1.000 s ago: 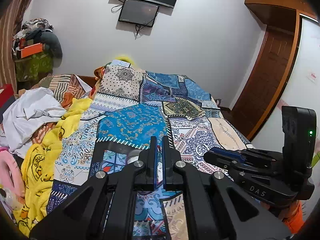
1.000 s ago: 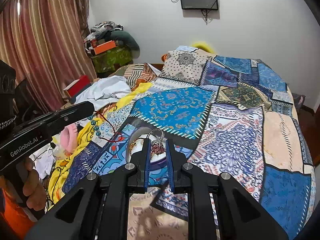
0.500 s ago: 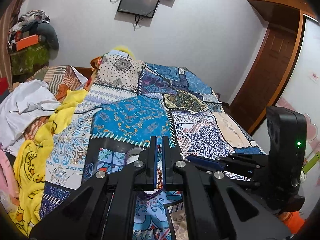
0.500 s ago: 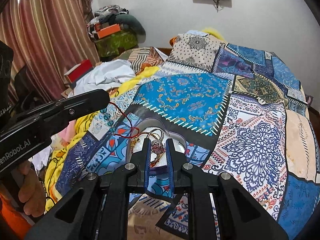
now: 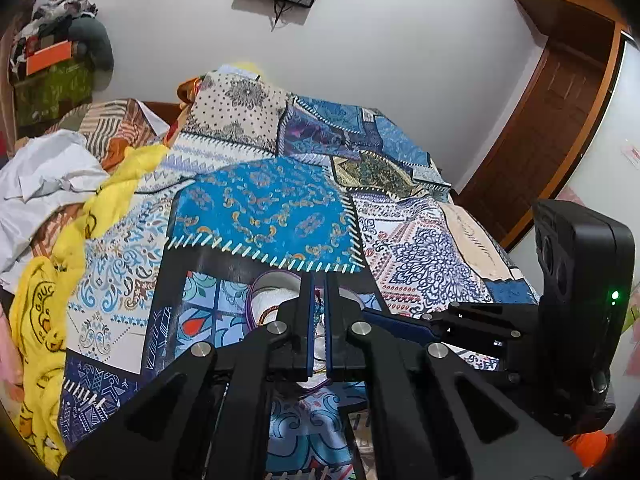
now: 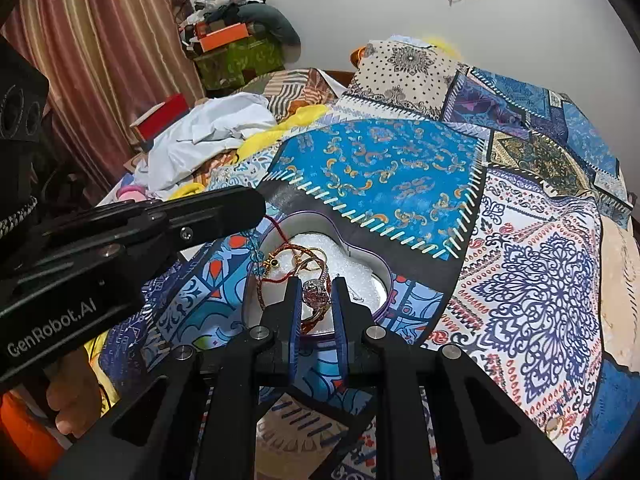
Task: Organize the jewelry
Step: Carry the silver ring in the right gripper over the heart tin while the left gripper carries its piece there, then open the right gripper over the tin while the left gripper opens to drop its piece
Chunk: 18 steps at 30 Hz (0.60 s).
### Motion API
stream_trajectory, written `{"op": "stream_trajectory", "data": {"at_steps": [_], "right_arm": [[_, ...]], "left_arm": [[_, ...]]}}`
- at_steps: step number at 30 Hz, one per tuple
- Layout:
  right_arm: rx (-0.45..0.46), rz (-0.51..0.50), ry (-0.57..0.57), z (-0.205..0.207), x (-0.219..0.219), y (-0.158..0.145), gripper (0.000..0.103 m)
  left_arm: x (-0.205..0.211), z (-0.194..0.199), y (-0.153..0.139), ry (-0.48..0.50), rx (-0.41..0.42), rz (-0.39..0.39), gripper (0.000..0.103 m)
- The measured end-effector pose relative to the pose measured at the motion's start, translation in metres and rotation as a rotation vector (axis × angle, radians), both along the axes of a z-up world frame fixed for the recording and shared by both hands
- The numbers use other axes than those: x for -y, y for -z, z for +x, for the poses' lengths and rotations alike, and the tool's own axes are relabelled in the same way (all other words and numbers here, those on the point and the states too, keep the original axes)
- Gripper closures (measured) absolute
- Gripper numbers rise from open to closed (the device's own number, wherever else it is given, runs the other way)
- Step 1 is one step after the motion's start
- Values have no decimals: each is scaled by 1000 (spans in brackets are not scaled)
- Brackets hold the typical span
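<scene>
Here the right gripper (image 6: 315,294) pinches a jewelled ring (image 6: 316,293) over the heart-shaped tin (image 6: 382,276); the left gripper (image 5: 318,312), clenched on a beaded thread (image 6: 256,252), hangs beside it. Next, I judge: lower and release into the tin.

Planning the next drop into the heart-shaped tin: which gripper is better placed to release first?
Right, probably. The right gripper is shut on the jeweled ring directly above the heart-shaped tin. The left gripper, shut on a red thread with teal beads, sits at the tin's edge, its strand trailing over the rim.
</scene>
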State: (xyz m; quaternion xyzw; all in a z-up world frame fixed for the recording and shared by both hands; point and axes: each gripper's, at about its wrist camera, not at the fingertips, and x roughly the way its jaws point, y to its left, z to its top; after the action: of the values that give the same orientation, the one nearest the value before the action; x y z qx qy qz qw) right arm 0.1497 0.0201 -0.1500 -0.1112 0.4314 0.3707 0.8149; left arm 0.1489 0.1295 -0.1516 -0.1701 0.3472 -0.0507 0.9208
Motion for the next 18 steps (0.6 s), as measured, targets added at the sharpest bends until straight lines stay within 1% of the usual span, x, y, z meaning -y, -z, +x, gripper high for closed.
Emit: {"op": "stream_trajectory", "data": {"at_steps": [8,13,18], "right_arm": [[-15,-16,6,6,-6,7,90],[-10,-24,22,8,-7,9,90],[5,-39,26,7,-8,10,90]], "left_arm": [[-3,6,16,8,-43,-19,101],[-3,7,20,21,-59,-29,101],[1,6,17,20,-60,5,101]]}}
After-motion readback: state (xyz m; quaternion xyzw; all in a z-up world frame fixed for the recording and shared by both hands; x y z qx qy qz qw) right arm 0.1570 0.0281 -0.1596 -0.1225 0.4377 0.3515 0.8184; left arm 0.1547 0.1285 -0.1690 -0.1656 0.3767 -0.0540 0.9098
